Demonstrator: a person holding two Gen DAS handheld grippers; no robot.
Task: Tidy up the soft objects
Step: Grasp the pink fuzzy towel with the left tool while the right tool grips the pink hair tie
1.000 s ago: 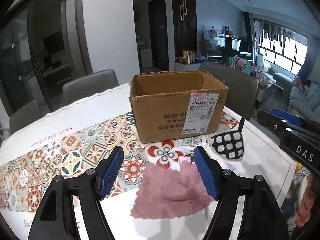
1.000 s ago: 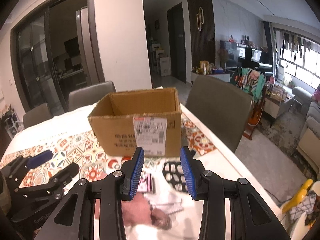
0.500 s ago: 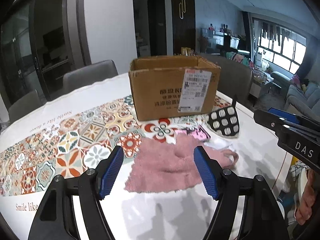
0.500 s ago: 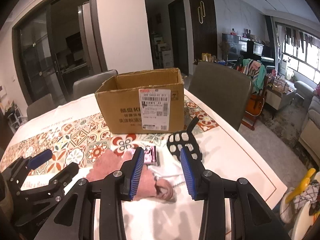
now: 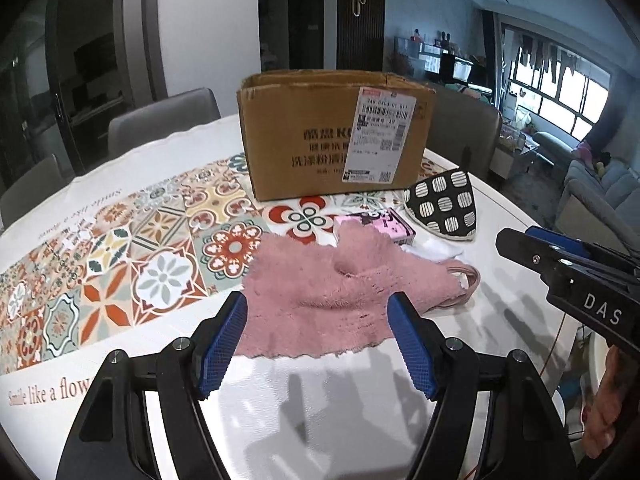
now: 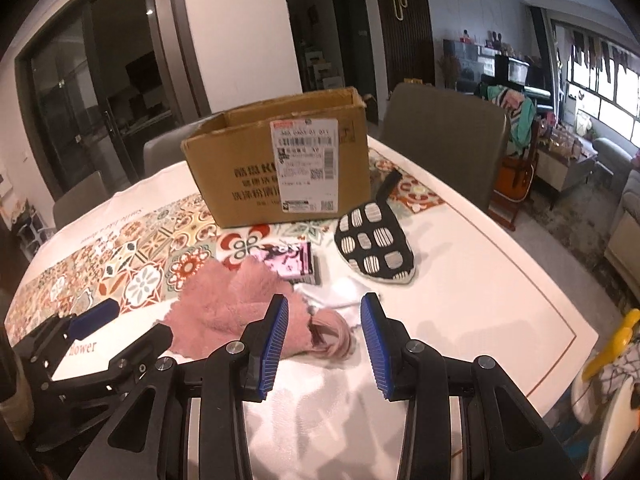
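Both grippers empty, fingers spread — left gripper (image 5: 318, 340) frames the cloth (image 5: 324, 300) at centre frame, right gripper (image 6: 324, 340) lower centre; box (image 6: 280, 164) waits open-topped behind.

The right gripper (image 5: 568, 276) body says "DAS" in white letters. The tablecloth (image 5: 48, 394) edge has "Smile like a flow" printed on it, cut off by the left gripper (image 5: 318, 344). The cardboard box (image 5: 296, 148) has a barcode shipping label (image 5: 380, 136) plus Chinese print, too small to read properly.

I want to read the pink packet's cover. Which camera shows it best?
Right wrist: the pink packet lies mostly uncovered, its printed face showing. In the left wrist view the pink towel hides most of it.
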